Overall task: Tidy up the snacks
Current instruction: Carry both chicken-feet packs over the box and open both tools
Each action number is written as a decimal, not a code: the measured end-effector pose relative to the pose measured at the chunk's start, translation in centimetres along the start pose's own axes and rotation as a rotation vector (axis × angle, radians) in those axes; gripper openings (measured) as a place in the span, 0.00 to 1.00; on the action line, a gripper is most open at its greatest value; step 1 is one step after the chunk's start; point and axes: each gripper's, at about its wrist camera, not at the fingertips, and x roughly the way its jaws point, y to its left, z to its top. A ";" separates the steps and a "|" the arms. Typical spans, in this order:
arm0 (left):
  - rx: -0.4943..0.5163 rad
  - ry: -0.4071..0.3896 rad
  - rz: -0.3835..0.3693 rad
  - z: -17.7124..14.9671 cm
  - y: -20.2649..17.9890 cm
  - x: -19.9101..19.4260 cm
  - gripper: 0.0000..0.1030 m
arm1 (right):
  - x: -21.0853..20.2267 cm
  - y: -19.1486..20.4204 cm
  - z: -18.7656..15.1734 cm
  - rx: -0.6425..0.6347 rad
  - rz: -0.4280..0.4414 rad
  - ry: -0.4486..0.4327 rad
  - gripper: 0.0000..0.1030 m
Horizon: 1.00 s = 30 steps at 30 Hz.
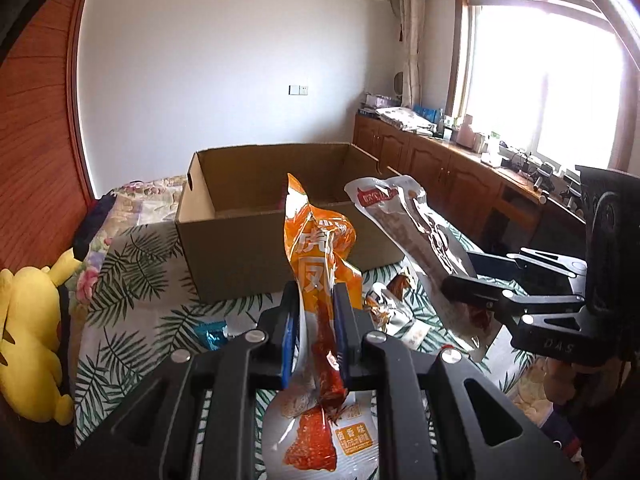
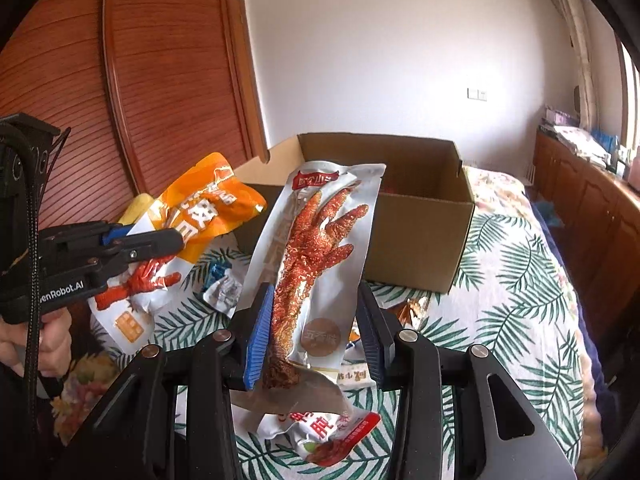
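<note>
My left gripper [image 1: 318, 300] is shut on an orange chicken-foot snack packet [image 1: 320, 248], held upright above the bed; it also shows in the right wrist view [image 2: 200, 216]. My right gripper [image 2: 316, 320] holds a silver chicken-foot packet [image 2: 316, 248] between its blue pads, tilted up; it also shows in the left wrist view [image 1: 416, 232]. An open cardboard box [image 1: 224, 232] stands on the bed just beyond both packets, also in the right wrist view [image 2: 420, 236]. Something red lies inside it, mostly hidden.
Loose snack packets lie on the leaf-print bedspread [image 2: 512, 280]: a white-red one [image 2: 320, 432], a small blue one [image 1: 212, 334], brown ones [image 1: 388, 304]. A yellow plush toy [image 1: 28, 344] sits at the left. Wooden cabinets [image 1: 440, 164] run along the right.
</note>
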 end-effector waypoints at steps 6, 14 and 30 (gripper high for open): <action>0.001 -0.024 0.004 2.0 0.2 0.3 0.13 | -0.2 -0.1 1.0 -0.013 -0.005 -0.015 0.39; 0.009 -0.043 0.025 5.2 0.8 2.1 0.13 | -0.3 -0.8 3.5 -0.044 -0.001 -0.048 0.39; 0.026 -0.042 0.044 11.0 2.7 7.6 0.14 | 4.4 -4.9 9.3 -0.076 -0.007 -0.064 0.39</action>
